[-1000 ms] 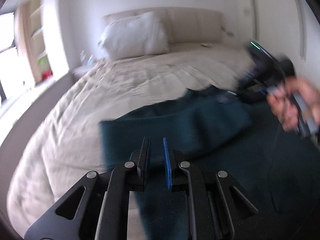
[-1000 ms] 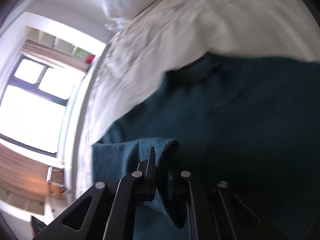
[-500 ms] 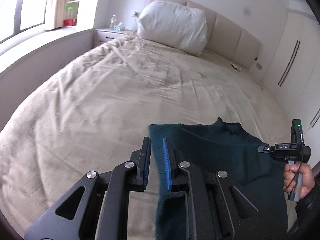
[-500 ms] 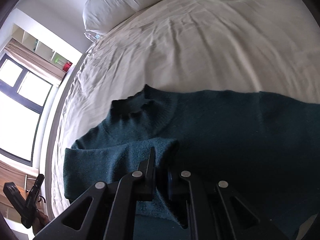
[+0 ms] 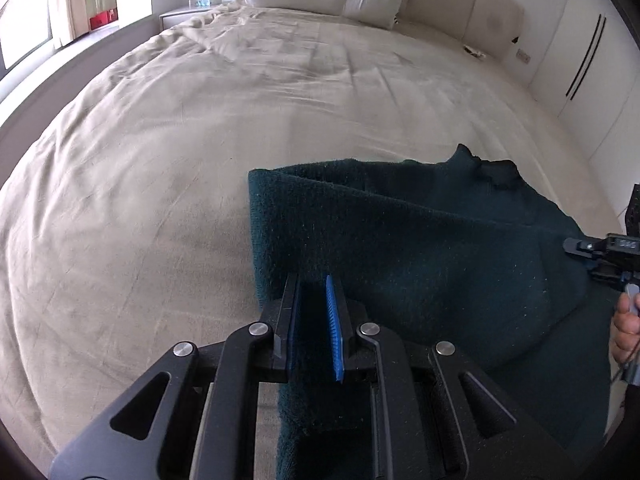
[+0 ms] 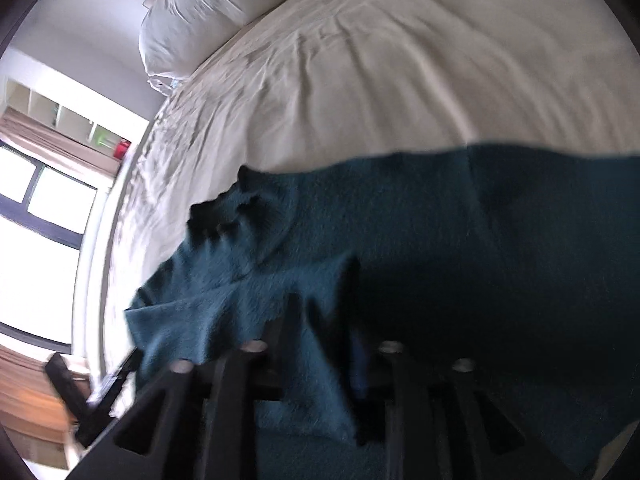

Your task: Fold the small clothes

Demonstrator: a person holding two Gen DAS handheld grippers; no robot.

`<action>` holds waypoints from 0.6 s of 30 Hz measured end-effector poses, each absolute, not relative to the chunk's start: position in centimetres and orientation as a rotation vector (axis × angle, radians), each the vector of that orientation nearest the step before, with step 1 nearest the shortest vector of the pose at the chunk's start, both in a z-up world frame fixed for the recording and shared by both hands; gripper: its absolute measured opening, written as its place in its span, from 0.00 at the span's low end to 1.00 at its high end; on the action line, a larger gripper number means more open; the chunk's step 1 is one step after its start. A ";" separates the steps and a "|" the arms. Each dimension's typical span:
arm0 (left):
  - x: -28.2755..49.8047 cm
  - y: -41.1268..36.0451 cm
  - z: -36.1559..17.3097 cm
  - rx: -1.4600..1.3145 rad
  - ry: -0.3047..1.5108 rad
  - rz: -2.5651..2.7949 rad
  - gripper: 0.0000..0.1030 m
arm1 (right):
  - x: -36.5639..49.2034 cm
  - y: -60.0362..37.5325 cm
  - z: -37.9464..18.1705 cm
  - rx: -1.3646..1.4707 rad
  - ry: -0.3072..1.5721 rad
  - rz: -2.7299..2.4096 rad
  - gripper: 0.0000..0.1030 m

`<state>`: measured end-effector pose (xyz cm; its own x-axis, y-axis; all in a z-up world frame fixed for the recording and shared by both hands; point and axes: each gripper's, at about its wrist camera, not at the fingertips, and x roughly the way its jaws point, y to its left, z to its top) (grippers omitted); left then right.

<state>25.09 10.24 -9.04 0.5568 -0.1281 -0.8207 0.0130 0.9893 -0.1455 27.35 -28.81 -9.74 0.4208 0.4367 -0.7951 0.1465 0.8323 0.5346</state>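
The dark teal sweater [image 5: 420, 240] lies on the beige bed [image 5: 200, 140], near its edge, with a sleeve or side panel doubled over the body and the collar pointing toward 1 o'clock in the left wrist view. It looks like a thick, fuzzy knit: soft, limp, light enough for 1 pinch to lift, and likely to sag and drag rather than slide. Judged from that, the best holds are on a hem, cuff or folded edge, where 2 layers bunch into a firm ridge.

The left tongs [image 5: 314, 312] are nearly pressed together, pinching a fold of the knit that runs up between the blue pads from 6 o'clock. The right tongs [image 6: 324, 332] have just been opening (the view is blurred); a flap of sweater [image 6: 280, 280] hangs between the spread jaws, apparently no longer pressed, with the collar at about 10 o'clock from them.
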 end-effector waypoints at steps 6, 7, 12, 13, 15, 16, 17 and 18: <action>25.4 10.5 -9.5 -0.142 0.983 -0.110 0.12 | 25.9 -26.9 -9.7 0.533 1.151 0.254 0.42; 25.2 10.7 -9.4 -0.148 0.985 -0.112 0.12 | 25.7 -26.5 -9.5 0.507 1.155 0.252 0.34; 25.0 11.2 -9.1 -0.150 0.997 -0.136 0.12 | 25.3 -26.3 -8.9 0.419 1.158 0.222 0.09; 24.8 11.3 -9.0 -0.161 0.996 -0.141 0.12 | 25.4 -26.7 -8.9 0.426 1.158 0.215 0.08; 24.5 12.4 -8.4 -0.228 0.974 -0.157 0.12 | 25.4 -27.6 -9.1 0.444 1.156 0.205 0.08; 24.3 13.0 -7.9 -0.255 0.957 -0.154 0.12 | 25.7 -27.8 -9.2 0.447 1.156 0.200 0.08; 24.2 13.6 -7.4 -0.275 0.938 -0.147 0.12 | 25.7 -28.0 -9.3 0.449 1.157 0.197 0.08; 24.0 14.0 -6.9 -0.283 0.919 -0.141 0.12 | 25.6 -28.2 -9.4 0.451 1.158 0.195 0.08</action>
